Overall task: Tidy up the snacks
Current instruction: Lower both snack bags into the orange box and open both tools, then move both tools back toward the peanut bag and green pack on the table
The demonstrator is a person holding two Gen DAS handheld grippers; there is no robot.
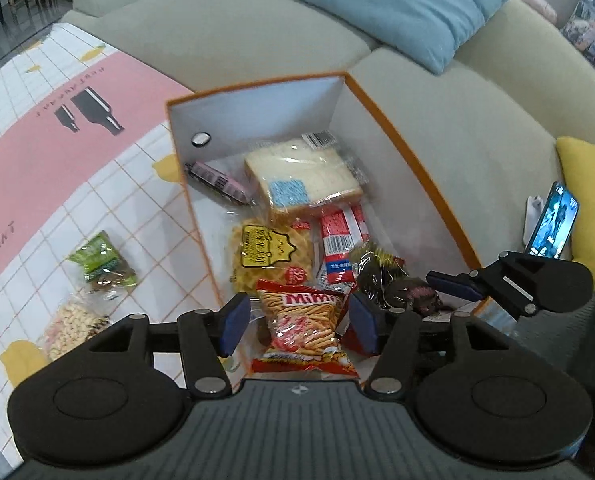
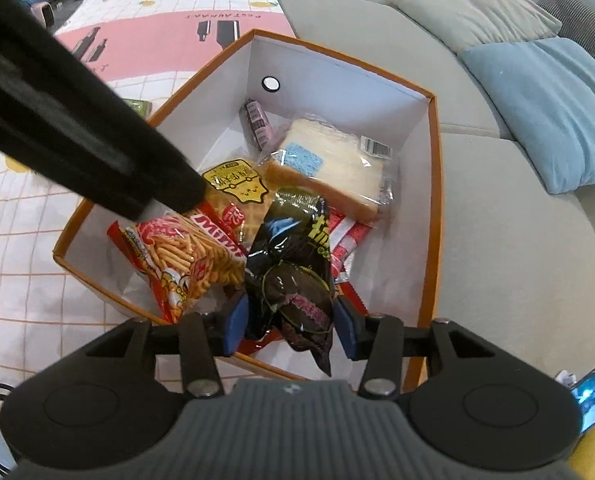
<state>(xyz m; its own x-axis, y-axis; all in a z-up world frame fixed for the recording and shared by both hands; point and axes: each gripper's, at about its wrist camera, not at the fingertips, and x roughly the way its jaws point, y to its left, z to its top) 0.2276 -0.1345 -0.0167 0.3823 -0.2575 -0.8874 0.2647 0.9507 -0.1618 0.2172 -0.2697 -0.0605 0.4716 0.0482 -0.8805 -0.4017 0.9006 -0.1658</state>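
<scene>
An orange-rimmed white box [image 1: 397,136] [image 2: 433,184] holds several snacks: wrapped bread [image 1: 301,176] [image 2: 337,164], a yellow noodle pack [image 1: 271,254] [image 2: 233,184] and red sausage sticks [image 1: 339,240]. My left gripper [image 1: 297,324] is open over the box's near end, its pads either side of a red Mimi stick bag [image 1: 309,320] [image 2: 185,256] without squeezing it. My right gripper [image 2: 289,328] is open around a black snack bag [image 2: 293,264] [image 1: 393,280] that rests in the box.
A green snack pack [image 1: 101,258] and a nut pack [image 1: 71,328] lie on the checked tablecloth [image 1: 77,184] left of the box. A grey sofa [image 1: 477,128] with a blue cushion [image 1: 397,4] lies beyond. A lit phone [image 1: 553,220] leans by a yellow cushion [image 1: 589,184].
</scene>
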